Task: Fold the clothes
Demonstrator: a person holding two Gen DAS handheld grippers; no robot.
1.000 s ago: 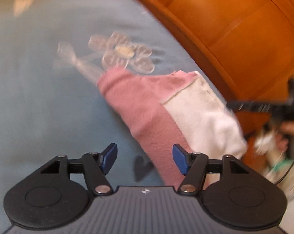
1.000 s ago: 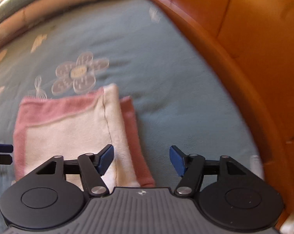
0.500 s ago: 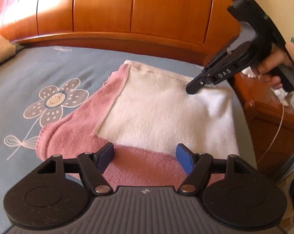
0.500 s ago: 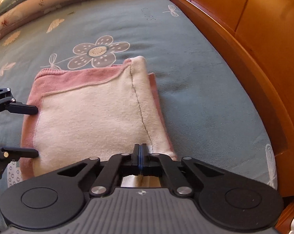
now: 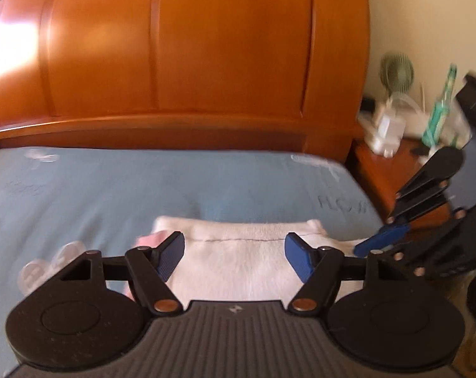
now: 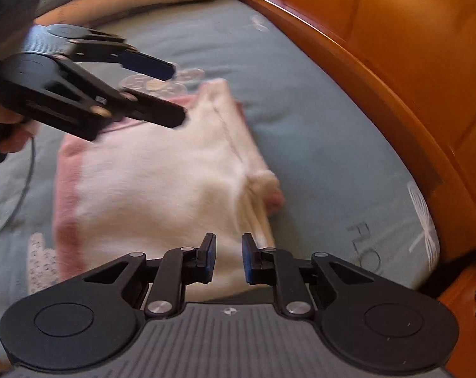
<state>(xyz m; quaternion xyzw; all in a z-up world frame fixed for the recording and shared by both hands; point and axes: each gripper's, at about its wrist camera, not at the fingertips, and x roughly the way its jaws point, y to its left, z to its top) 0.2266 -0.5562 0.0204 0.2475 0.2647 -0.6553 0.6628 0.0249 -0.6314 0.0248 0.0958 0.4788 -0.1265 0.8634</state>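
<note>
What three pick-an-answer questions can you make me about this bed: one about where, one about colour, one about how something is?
1. Where does the garment lie?
A. on the blue bedsheet
B. on the floor
C. on the nightstand

2. What colours is the garment?
A. green and yellow
B. pink and white
C. all black

3. How is the garment?
A. folded
B. hanging up
C. rolled into a ball

Answers: 1 A, blue sheet shows all around it. 2 B, a white panel with pink borders. 3 A, stacked layers show at its edge.

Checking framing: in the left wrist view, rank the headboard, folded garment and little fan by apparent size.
1. headboard
2. folded garment, partly hidden behind the gripper
3. fan, farther away, so true size is unsure
</note>
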